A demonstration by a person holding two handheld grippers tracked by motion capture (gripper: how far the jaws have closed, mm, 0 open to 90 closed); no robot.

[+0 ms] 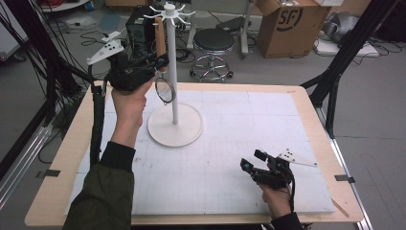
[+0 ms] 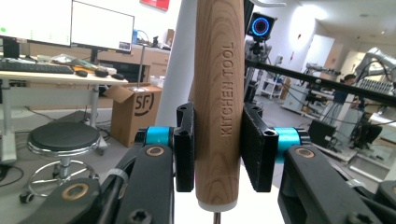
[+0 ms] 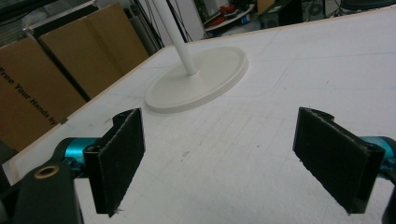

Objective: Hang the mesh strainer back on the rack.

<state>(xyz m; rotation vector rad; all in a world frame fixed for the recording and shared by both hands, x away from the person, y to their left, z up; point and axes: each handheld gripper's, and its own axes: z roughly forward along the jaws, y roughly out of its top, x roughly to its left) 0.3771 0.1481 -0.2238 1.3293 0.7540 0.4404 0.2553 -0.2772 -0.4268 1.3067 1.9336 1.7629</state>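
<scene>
Strainer's [image 1: 165, 90] mesh is hard to make out; left claw [image 2: 218, 154] clamps its wooden "KITCHEN TOOL" handle [image 2: 219, 93] beside the white rack [image 1: 174, 117]. Right claw [image 3: 231, 163] hangs wide open over the table [image 1: 230, 143].

One white hook stand [image 1: 174, 96], one wooden-handled kitchen tool [image 2: 219, 93] (a round wire strainer), two grippers, one stool [image 1: 213, 43] and one cardboard box [image 1: 291, 24] beyond.

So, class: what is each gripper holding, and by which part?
Left gripper clamps a kitchen tool by its wooden handle, beside the white stand. Right gripper: jaws open, nothing held.
</scene>
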